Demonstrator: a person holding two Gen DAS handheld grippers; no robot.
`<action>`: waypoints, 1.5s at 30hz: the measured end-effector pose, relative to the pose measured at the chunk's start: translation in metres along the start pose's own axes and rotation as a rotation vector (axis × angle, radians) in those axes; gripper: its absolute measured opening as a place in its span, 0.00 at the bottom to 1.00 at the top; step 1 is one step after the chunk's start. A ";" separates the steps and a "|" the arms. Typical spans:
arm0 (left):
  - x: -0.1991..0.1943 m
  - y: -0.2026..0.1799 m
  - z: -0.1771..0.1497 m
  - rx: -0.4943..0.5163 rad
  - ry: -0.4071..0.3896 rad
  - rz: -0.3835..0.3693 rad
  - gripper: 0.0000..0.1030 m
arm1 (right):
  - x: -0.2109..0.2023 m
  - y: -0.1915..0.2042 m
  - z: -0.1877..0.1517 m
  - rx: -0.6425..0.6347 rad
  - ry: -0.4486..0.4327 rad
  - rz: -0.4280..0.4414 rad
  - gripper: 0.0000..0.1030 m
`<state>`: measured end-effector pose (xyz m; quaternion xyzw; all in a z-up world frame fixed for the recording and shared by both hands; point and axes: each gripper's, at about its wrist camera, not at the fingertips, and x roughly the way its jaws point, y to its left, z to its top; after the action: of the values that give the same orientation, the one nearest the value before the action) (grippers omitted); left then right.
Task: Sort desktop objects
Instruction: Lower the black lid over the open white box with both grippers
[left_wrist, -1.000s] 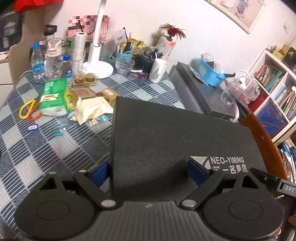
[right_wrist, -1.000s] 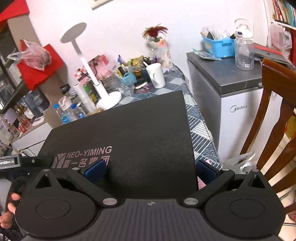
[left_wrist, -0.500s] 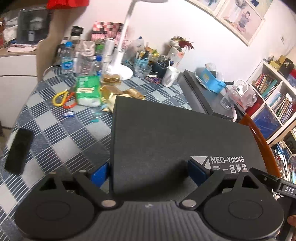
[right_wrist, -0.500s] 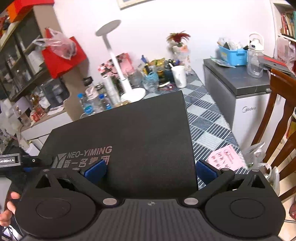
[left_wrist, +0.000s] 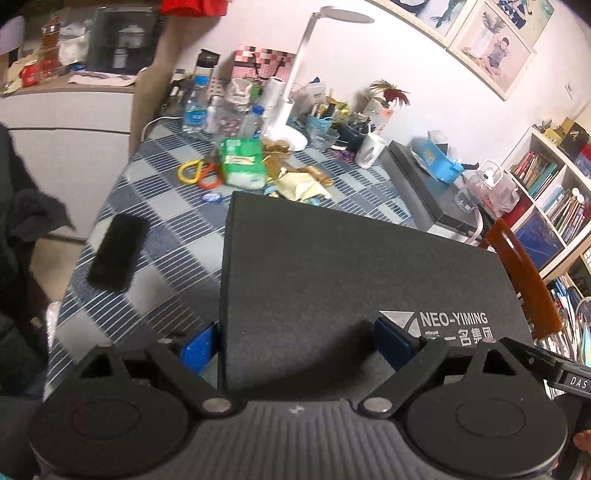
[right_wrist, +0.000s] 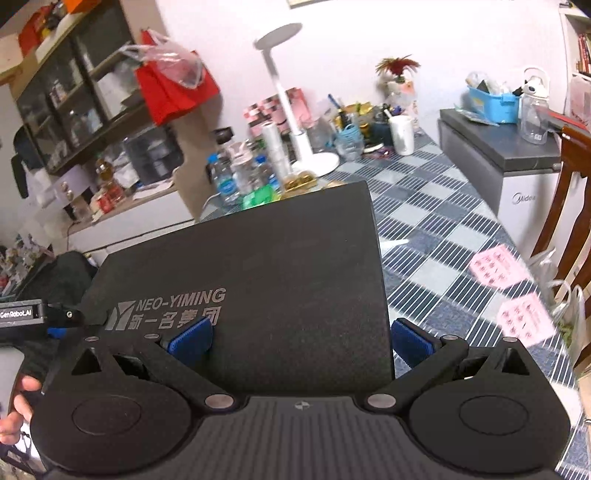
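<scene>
Gripping opposite ends of a flat black box, the left gripper and right gripper each pinch an edge between blue pads, holding it level above the checkered table, near a dark pouch.

Even, fairly bright indoor light is cast on both views; strong fisheye bending is seen toward the edges; motion blur is shown on the pink sheets right of the black box; its matte lid is left dark, without glare.
</scene>
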<state>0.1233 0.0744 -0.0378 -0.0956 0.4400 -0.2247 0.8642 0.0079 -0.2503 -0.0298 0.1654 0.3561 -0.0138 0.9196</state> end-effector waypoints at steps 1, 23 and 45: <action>-0.006 0.005 -0.005 0.000 0.000 0.002 1.00 | -0.003 0.006 -0.008 0.000 0.004 0.003 1.00; -0.086 0.079 -0.134 -0.029 0.034 0.011 1.00 | -0.065 0.072 -0.142 -0.028 0.091 0.053 1.00; -0.081 0.079 -0.265 0.008 0.169 0.018 1.00 | -0.101 0.033 -0.277 0.015 0.293 0.063 1.00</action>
<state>-0.1070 0.1904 -0.1658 -0.0689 0.5115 -0.2257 0.8263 -0.2428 -0.1413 -0.1455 0.1838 0.4808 0.0368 0.8565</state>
